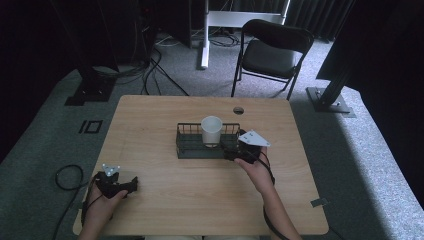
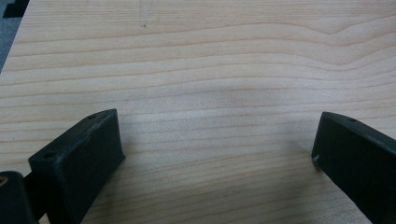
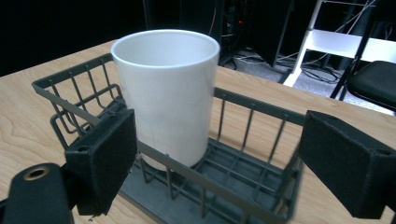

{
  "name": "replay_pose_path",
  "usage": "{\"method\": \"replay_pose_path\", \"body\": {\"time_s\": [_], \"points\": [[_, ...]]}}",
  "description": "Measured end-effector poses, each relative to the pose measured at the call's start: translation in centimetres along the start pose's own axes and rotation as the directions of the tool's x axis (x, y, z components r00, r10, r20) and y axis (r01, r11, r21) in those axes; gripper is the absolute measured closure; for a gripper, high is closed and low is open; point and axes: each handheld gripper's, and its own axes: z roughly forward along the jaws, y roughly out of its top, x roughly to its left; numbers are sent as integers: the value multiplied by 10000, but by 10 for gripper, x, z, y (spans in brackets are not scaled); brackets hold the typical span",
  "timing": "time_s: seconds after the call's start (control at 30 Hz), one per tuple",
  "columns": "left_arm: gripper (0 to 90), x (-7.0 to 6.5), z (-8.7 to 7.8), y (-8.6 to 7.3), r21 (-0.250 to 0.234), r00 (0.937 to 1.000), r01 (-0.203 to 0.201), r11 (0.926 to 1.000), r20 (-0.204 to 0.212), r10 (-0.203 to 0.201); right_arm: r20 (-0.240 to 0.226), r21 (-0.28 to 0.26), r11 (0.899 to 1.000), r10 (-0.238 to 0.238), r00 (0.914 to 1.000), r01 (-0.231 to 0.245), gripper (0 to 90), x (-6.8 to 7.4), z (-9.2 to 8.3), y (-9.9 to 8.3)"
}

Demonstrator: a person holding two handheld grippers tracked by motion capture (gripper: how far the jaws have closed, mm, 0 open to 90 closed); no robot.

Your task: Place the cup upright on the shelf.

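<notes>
Right claw [image 3: 219, 154] wide open, gripping nothing, jaws poised at the near rim of the wire basket [image 3: 252, 116]; left jaw just in front of the white cup [image 3: 166, 93], right jaw out past the basket's corner. Seen from the high view, right claw [image 1: 239, 152] at the basket's [image 1: 187, 145] right end, grey three-cornered plate on top, hand behind it reaching in from the bottom edge. White cup [image 1: 211, 130] upright inside the basket, towards the middle, open mouth up, nothing visible inside. Basket dark, low-walled, resting flat near the centre of the wooden surface [image 1: 165, 195].

Left claw [image 2: 215, 154] also wide open and holding nothing, bare wood grain between the two jaws. From above, left claw [image 1: 127, 185] low at the near left corner of the surface, well apart from basket and cup, cable trailing off the edge to the floor.

Beyond the surface: black folding chair [image 1: 272, 50] on grey carpet, cables on the floor beside it.
</notes>
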Motion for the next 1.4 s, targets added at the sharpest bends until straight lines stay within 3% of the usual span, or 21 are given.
{"method": "replay_pose_path", "body": {"time_s": [0.4, 1.03, 1.4], "points": [[20, 0, 0, 0, 1, 10000, -1, 10000, 0, 1, 285, 61, 9999, 88, 9996, -90, 113, -14, -19, -12], [20, 0, 0, 0, 15, 10000, -17, 10000, -2, 17, 766, 475, 9978, 421, 9962, -458, 114, -35, -41, -46], [21, 0, 0, 0, 17, 10000, -20, 10000, -3, 20, 941, 1080, 9922, 517, 9942, -618, 126, -45, -56, -68]]}}
